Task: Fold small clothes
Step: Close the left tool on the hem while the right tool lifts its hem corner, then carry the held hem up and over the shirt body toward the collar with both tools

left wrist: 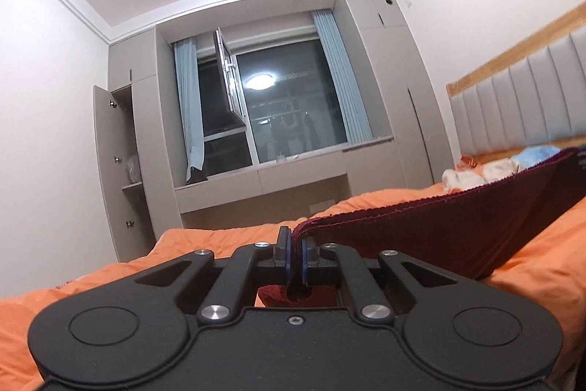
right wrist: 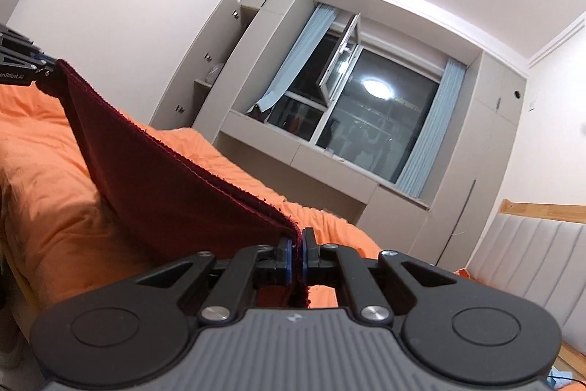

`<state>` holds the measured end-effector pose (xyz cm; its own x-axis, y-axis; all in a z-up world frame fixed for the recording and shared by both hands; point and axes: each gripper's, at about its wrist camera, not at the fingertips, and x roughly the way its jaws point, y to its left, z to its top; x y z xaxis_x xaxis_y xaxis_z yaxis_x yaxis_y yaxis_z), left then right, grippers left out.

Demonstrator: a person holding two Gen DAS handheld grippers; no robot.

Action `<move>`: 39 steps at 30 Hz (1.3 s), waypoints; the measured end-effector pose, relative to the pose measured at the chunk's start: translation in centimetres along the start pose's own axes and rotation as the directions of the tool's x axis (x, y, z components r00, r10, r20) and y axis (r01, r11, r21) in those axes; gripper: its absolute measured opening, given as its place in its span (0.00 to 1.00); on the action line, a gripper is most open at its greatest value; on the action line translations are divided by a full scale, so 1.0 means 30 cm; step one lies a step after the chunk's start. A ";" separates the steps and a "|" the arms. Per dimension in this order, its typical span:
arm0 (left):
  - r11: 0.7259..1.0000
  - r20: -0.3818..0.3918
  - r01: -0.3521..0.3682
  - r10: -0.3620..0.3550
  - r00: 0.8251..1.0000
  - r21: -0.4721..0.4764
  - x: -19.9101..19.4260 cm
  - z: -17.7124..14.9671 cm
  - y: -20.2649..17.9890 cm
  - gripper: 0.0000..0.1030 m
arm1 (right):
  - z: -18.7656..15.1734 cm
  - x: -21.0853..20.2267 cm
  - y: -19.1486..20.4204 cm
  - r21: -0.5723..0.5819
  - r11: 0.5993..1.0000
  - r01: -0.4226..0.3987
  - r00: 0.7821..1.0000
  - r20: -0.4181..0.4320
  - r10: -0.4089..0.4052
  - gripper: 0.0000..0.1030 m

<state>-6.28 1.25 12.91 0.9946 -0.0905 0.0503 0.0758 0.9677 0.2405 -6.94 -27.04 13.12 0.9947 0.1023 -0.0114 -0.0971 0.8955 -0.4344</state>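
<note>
Cloth (left wrist: 457, 229) stretched between both grippers, above bed (left wrist: 219, 244).
Left gripper (left wrist: 296, 250) at its left end, right gripper (right wrist: 297, 250) at its right; window (left wrist: 278, 109) behind bed.

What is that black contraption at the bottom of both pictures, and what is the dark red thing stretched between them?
Those are two hand-held tongs, one in each of a person's hands, each with a small camera looking along its fingers. One picture comes from the left tongs, the other from the right tongs. Both are pinched shut on a dark red knitted garment, one at each end, holding it stretched above a bed with an orange cover. More small clothes lie near the padded headboard. Behind is a window.
</note>
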 end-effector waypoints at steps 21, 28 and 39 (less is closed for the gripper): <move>1.000 -0.027 -0.007 0.007 1.000 -0.018 0.405 0.029 0.069 0.05 | 0.018 0.437 -0.065 0.050 0.998 0.024 0.998 0.051 -0.027 0.06; 0.999 -0.128 -0.042 0.040 0.991 -0.012 0.710 -0.020 0.090 0.05 | -0.019 0.794 -0.111 0.059 0.997 -0.045 0.999 -0.017 0.046 0.06; 0.997 -0.337 -0.079 0.072 0.939 -0.008 1.124 -0.209 0.104 0.05 | -0.213 1.194 -0.114 0.137 0.981 -0.134 0.974 -0.166 0.156 0.06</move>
<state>27.94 2.69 9.27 0.9629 0.0638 -0.2621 -0.0024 0.9736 0.2281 29.23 -29.20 8.43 0.9590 0.1678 -0.2282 -0.2334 0.9246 -0.3012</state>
